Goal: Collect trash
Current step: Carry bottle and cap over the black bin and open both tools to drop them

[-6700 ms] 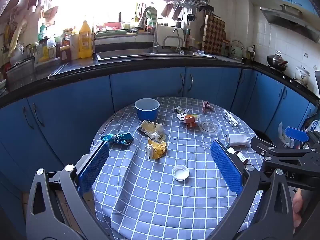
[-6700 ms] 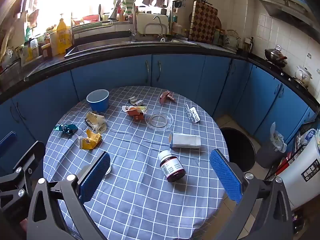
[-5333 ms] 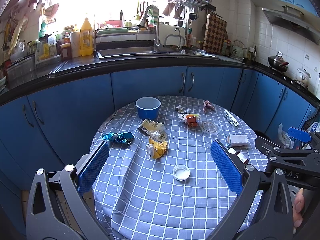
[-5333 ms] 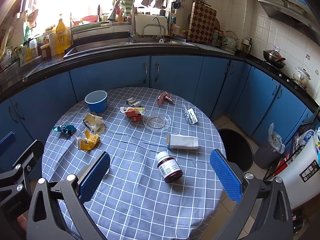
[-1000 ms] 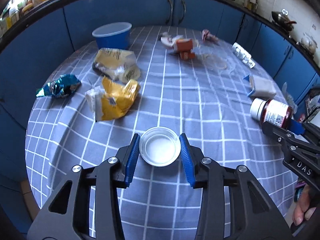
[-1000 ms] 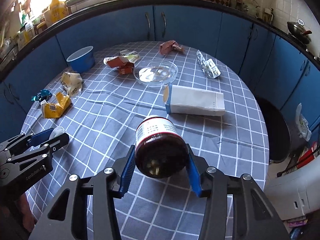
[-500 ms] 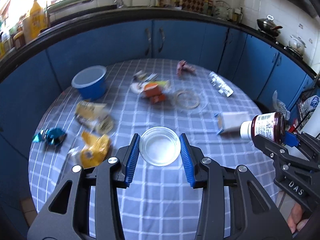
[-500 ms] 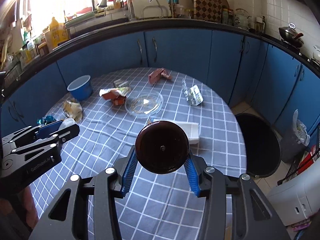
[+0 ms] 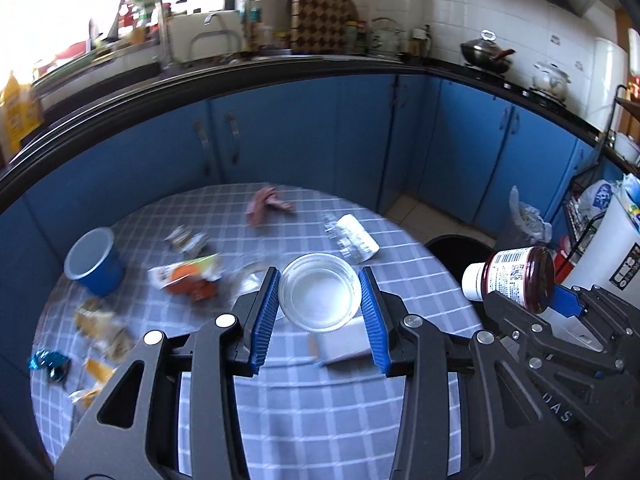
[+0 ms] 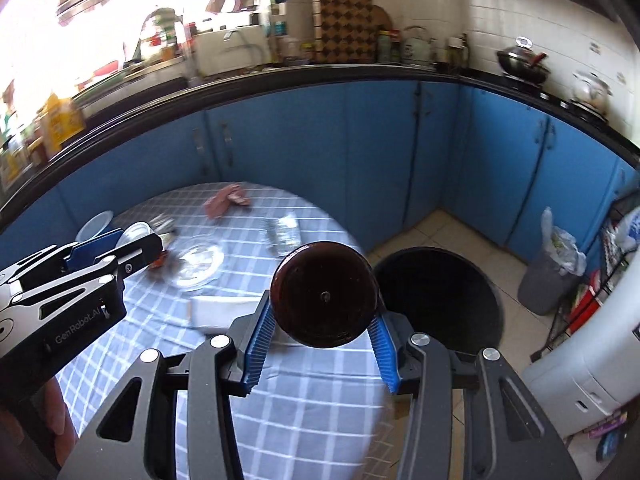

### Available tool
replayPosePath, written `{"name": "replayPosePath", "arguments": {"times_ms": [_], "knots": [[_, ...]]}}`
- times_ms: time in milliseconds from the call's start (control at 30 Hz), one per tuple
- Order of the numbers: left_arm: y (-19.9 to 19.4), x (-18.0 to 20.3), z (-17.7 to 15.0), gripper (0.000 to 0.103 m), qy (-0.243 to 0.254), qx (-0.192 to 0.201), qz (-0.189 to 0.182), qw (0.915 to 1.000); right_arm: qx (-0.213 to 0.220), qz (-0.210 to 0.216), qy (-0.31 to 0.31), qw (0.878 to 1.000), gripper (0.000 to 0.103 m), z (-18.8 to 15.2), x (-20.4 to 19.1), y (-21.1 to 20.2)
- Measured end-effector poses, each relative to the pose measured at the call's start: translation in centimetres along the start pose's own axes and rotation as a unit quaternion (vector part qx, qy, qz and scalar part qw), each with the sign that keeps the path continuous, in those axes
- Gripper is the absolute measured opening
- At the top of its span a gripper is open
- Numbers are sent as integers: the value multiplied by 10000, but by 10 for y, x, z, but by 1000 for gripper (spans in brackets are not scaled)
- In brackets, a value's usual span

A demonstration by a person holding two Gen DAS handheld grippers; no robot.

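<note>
trash is already up off the table (image 9: 280,420) in both hands: the left gripper (image 9: 320,304) pinches a white plastic lid (image 9: 319,296) across its rim, and the right gripper (image 10: 322,328) clamps a dark glass jar (image 10: 324,294) by its sides, base toward the camera. the black bin (image 10: 436,300) stands on the floor just beside the table's right edge.

the lid looks light and a little flexible, so a squeeze across the rim should do, though it could bow or pop free if pressed harder. the jar is likely stiff, smooth, heavier and breakable; its round wall gives the pads only narrow contact, so a grip at mid-body and a low release into the bin seem wise.

only the left view shows the jar side-on, with its white cap and printed label, lying roughly level. only the right view shows the bin's open mouth clearly, just beyond the jar. wrappers, a carton and a blue cup (image 9: 90,266) remain on the cloth.
</note>
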State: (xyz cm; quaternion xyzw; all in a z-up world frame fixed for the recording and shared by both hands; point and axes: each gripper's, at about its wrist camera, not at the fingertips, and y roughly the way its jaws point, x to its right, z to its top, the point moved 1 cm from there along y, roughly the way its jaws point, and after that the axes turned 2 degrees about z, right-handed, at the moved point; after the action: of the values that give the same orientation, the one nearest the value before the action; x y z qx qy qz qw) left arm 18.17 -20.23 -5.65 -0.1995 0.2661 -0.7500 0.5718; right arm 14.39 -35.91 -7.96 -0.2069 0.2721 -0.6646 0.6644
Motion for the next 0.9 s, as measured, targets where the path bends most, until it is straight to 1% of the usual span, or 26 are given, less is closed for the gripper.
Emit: {"name": "replayPosePath", "arguments": {"times_ms": [167, 400, 600, 700, 767, 800, 833, 867, 900], "knots": [[15, 36, 13, 41, 190, 28, -196, 9996, 58, -297, 104, 9995, 44, 3, 29, 2], [34, 73, 28, 41, 434, 70, -295, 9986, 153, -591, 241, 9978, 44, 13, 64, 12], [42, 97, 41, 41, 556, 200, -344, 9977, 215, -740, 344, 9964, 44, 21, 85, 26], [48, 109, 48, 41, 646, 275, -318, 9970, 202, -722, 358, 9965, 45, 25, 93, 35], [51, 114, 51, 41, 671, 309, -299, 9968, 288, -733, 304, 9964, 45, 27, 97, 38], [52, 116, 53, 41, 681, 317, -295, 9967, 298, -790, 263, 9961, 50, 28, 99, 39], [55, 119, 55, 41, 691, 314, -301, 9967, 350, -959, 199, 9946, 73, 30, 99, 38], [57, 121, 56, 41, 699, 305, -308, 9966, 479, -1076, 162, 9929, 83, 30, 99, 35], [59, 123, 57, 41, 711, 296, -308, 9966, 588, -1153, 144, 9915, 90, 30, 100, 32]]}}
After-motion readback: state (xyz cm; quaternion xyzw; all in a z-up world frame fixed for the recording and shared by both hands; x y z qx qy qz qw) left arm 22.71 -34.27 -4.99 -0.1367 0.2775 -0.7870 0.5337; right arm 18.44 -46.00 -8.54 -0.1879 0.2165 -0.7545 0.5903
